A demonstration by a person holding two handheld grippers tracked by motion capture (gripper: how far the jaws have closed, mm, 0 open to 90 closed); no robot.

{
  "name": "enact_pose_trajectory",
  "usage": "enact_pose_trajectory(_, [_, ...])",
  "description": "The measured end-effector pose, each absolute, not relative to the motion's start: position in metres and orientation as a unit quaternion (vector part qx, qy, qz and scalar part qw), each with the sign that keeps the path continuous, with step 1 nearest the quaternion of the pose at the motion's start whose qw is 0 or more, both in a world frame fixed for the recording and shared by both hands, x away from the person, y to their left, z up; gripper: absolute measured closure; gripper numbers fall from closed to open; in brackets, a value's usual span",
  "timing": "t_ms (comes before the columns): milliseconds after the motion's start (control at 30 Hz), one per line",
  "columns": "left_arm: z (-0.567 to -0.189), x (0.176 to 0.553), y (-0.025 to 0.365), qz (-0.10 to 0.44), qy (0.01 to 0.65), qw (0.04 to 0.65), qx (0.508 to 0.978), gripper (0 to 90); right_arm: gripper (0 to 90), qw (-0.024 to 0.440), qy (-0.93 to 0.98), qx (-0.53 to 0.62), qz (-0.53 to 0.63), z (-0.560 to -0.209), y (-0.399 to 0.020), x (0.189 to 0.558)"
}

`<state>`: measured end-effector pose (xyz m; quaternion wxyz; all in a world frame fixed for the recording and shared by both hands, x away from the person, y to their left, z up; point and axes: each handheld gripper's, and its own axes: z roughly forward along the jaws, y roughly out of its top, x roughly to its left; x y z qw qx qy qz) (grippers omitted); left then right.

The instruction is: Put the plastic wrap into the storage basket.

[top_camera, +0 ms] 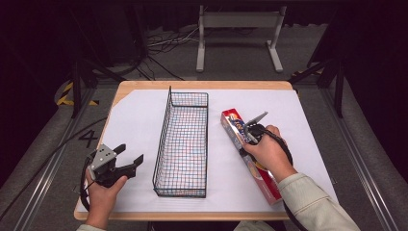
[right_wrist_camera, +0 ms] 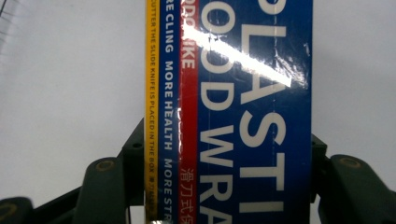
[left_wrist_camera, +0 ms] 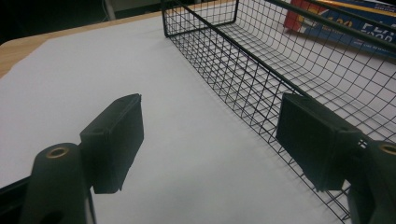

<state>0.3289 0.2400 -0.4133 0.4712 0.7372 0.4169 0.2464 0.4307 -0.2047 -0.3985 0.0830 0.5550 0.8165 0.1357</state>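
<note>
Wire basket (top_camera: 182, 144) mid-table, wrap box (top_camera: 246, 149) just right of it

A long red-and-blue cardboard wrap box (top_camera: 250, 156) is lying right of the black wire basket (top_camera: 183, 144); the right gripper (top_camera: 251, 134) is straddling it, while the left gripper (top_camera: 126, 156) is hovering open.

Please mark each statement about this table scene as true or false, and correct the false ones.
1. The plastic wrap box lies inside the wire basket. False: it lies on the white sheet, beside the basket.
2. The right gripper has its jaws on both sides of the box. True.
3. The left gripper holds the basket. False: its jaws stand open with nothing between them, near the basket.
4. The basket is empty. True.
5. The box is mainly green. False: it is blue, red and yellow.
</note>
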Motion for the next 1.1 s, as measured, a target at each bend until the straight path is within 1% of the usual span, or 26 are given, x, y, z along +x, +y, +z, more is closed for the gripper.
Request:
enact_pose_trajectory(400, [-0.413,0.325,0.242,0.252,0.422,0.472,0.732,23.6,41.2,0.085,0.798,0.58,0.144,-0.375,-0.196,0.43])
enact_pose_trajectory(833, [-0.415,0.313,0.246,0.255,0.426,0.47,0.73,23.6,41.2,0.1,0.783,0.592,0.164,-0.336,-0.177,0.43])
enact_pose_trajectory(1100, [-0.415,0.312,0.249,0.26,0.428,0.467,0.729,23.6,41.1,0.089,0.778,0.596,0.179,-0.324,-0.164,0.433])
